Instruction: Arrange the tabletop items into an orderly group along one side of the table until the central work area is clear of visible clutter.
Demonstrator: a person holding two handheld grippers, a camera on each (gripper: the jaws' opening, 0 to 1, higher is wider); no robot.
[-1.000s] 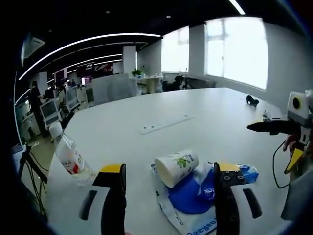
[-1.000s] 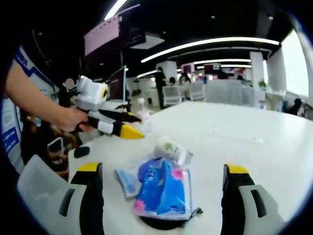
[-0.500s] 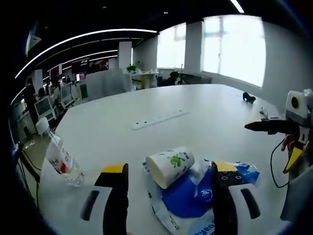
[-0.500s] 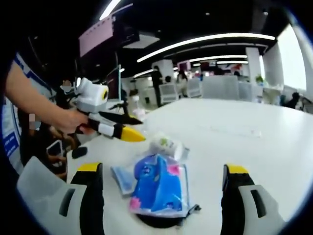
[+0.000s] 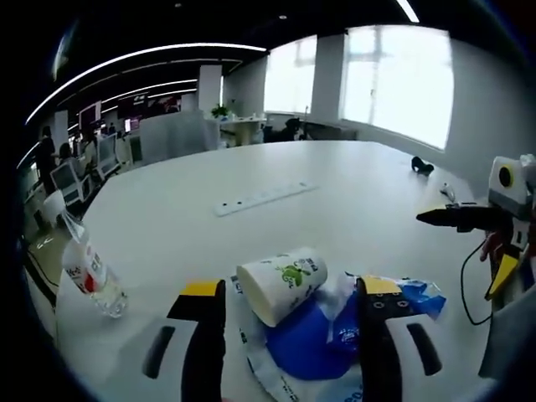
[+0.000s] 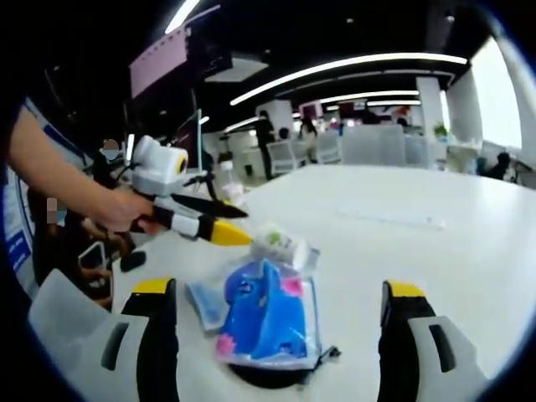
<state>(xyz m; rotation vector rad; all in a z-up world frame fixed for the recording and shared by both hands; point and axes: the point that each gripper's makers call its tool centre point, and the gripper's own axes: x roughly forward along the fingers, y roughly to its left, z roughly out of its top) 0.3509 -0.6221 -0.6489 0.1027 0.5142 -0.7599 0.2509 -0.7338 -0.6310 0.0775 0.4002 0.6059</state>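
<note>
In the left gripper view, the left gripper [image 5: 285, 343] hangs low over the white table [image 5: 335, 201] with its two black, yellow-tipped jaws wide apart and nothing between them. Just ahead of the jaws a white paper cup [image 5: 280, 285] with a green print lies on its side, its open mouth turned toward the camera, and it rests on the edge of a blue and white plastic bag [image 5: 314, 347] that lies flat on the table. A clear water bottle [image 5: 88, 272] with a red and white label stands tilted near the table edge on the left of this view, well apart from the cup. Farther out on the table lies a long white power strip [image 5: 264, 198], and a small black object [image 5: 421, 167] sits near the far edge. In the right gripper view, the right gripper [image 6: 280, 331] is also wide open and holds nothing; the blue bag with pink marks is between its jaws, just ahead, with the paper cup behind it. The left gripper enters this view from the left, held by a person's hand [image 6: 126, 209], with its yellow tips near the cup.
</note>
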